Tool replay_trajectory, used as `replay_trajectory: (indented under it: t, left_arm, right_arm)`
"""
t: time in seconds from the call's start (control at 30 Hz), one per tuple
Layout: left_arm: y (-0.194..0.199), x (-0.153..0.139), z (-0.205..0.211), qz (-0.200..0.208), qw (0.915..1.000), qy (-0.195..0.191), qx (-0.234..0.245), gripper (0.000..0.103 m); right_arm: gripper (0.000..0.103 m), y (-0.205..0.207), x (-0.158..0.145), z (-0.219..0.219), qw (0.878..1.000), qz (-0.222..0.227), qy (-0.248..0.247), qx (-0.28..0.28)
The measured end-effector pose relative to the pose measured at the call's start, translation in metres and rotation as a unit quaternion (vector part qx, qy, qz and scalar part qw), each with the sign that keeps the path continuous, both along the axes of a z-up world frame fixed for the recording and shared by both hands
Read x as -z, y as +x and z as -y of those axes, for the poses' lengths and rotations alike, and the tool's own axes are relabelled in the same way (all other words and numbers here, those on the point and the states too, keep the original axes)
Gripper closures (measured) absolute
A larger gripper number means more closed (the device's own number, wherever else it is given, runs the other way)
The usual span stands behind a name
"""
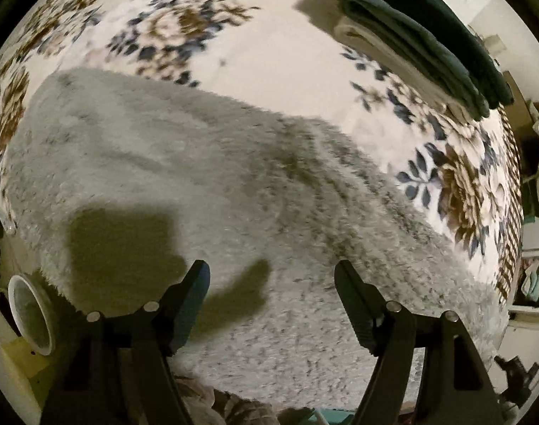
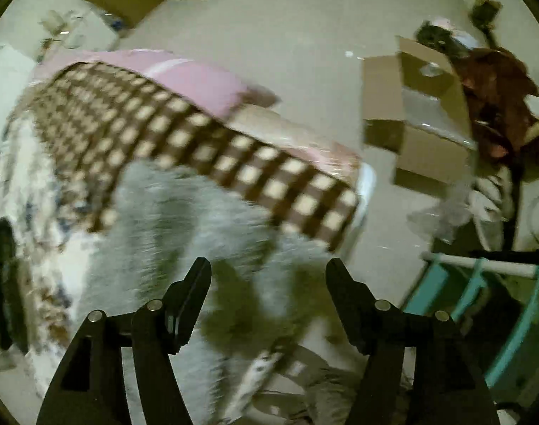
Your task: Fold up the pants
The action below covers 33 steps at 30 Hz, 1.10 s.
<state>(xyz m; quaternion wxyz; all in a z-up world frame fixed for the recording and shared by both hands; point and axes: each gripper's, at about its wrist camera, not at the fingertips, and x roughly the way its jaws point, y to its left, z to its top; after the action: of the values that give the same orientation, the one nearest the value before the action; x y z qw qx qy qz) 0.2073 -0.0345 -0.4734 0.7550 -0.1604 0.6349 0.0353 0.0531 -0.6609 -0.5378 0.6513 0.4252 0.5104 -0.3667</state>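
Observation:
Fluffy light-grey pants (image 1: 198,184) lie spread across a bed with a floral cover (image 1: 269,53). My left gripper (image 1: 272,269) hovers above the near part of the pants, open and empty, and casts a shadow on them. In the right wrist view the same grey pants (image 2: 198,219) show blurred near the bed's edge. My right gripper (image 2: 268,269) is open and empty above them, near the edge of the bed.
A stack of folded dark green and white clothes (image 1: 421,35) sits at the far right of the bed. A white cup (image 1: 32,315) stands at the left. A brown checked blanket border (image 2: 198,141), cardboard boxes (image 2: 421,124) and a teal rack (image 2: 481,301) lie beyond the bed.

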Motion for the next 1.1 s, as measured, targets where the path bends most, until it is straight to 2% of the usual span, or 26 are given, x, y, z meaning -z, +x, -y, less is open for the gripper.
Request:
replay_trajectory:
  t: [0.1,0.13,0.17,0.2,0.23,0.33,0.43,0.47,0.5,0.53,0.57,0.63,0.67,0.7,0.77,0.8,0.83,0.9,1.03,1.07,1.1]
  left_arm:
    - [0.006,-0.004,0.008,0.003,1.0000,0.002,0.006,0.032]
    - [0.009,-0.005,0.011,0.005,1.0000,0.001,0.008,0.032]
    - [0.011,-0.006,0.014,0.006,0.9999,0.002,0.010,0.032]
    - [0.014,-0.006,0.017,0.005,0.9999,0.004,0.013,0.032]
    - [0.016,-0.006,0.018,0.005,0.9999,0.003,0.014,0.032]
    - [0.019,-0.006,0.021,0.004,0.9999,0.003,0.016,0.032]
    - [0.019,0.000,0.022,-0.005,0.9999,-0.003,0.014,0.032]
    - [0.019,0.001,0.023,-0.010,0.9998,-0.007,0.012,0.032]
    - [0.019,0.002,0.023,-0.015,0.9998,-0.011,0.011,0.032]
    - [0.019,0.002,0.023,-0.019,0.9997,-0.015,0.010,0.032]
    - [0.019,0.001,0.024,-0.020,0.9996,-0.017,0.011,0.032]
    - [0.021,-0.004,0.026,-0.019,0.9995,-0.019,0.019,0.032]
    - [0.022,-0.006,0.027,-0.018,0.9994,-0.019,0.025,0.032]
    - [0.024,-0.008,0.028,-0.016,0.9992,-0.020,0.030,0.032]
    - [0.030,-0.010,0.026,-0.018,0.9992,-0.019,0.030,0.032]
    - [0.033,-0.007,0.024,-0.029,0.9990,-0.027,0.024,0.032]
    - [0.036,-0.004,0.021,-0.040,0.9984,-0.038,0.015,0.032]
    - [0.044,0.010,0.015,-0.068,0.9930,-0.094,-0.022,0.032]
    - [0.059,0.031,0.009,-0.078,0.9832,-0.144,-0.080,0.033]
    - [0.064,0.039,0.007,-0.078,0.9803,-0.155,-0.094,0.041]
    - [0.068,0.044,0.005,-0.078,0.9788,-0.157,-0.105,0.057]
  right_arm:
    - [0.034,0.013,0.022,-0.016,0.999,0.001,0.034,-0.025]
    - [0.039,0.018,0.032,-0.017,0.999,-0.002,0.048,-0.025]
    - [0.079,0.019,0.035,-0.019,0.999,-0.006,0.048,-0.025]
    - [0.097,0.019,0.036,-0.019,0.999,-0.029,0.030,-0.021]
    - [0.098,0.012,0.028,-0.016,1.000,-0.027,0.009,0.002]
    - [0.098,-0.010,0.020,-0.004,0.998,-0.036,-0.011,0.043]
    - [0.097,-0.020,0.057,0.001,0.993,-0.089,0.069,0.028]
    - [0.089,-0.021,0.062,0.001,0.991,-0.101,0.081,0.024]
    - [0.076,-0.020,0.059,-0.001,0.990,-0.112,0.078,0.021]
    - [0.067,-0.017,0.047,-0.005,0.991,-0.116,0.061,0.018]
    - [0.054,-0.016,0.035,-0.008,0.992,-0.113,0.050,0.017]
    - [0.052,-0.005,-0.002,-0.026,0.996,-0.082,0.018,0.007]
    - [0.050,0.010,-0.021,-0.045,0.998,-0.058,0.010,-0.018]
    - [0.047,0.024,-0.030,-0.059,0.998,-0.038,0.021,-0.043]
    - [0.047,0.056,-0.036,-0.096,0.993,-0.003,0.078,-0.092]
    - [0.047,0.068,-0.030,-0.109,0.988,0.009,0.113,-0.104]
    - [0.047,0.088,-0.019,-0.130,0.979,0.026,0.170,-0.113]
    - [0.047,0.114,-0.002,-0.158,0.966,0.035,0.227,-0.115]
    - [0.047,0.159,0.038,-0.196,0.965,0.017,0.242,-0.103]
    - [0.047,0.162,0.049,-0.198,0.965,0.010,0.247,-0.092]
    - [0.051,0.163,0.058,-0.199,0.965,0.007,0.250,-0.077]
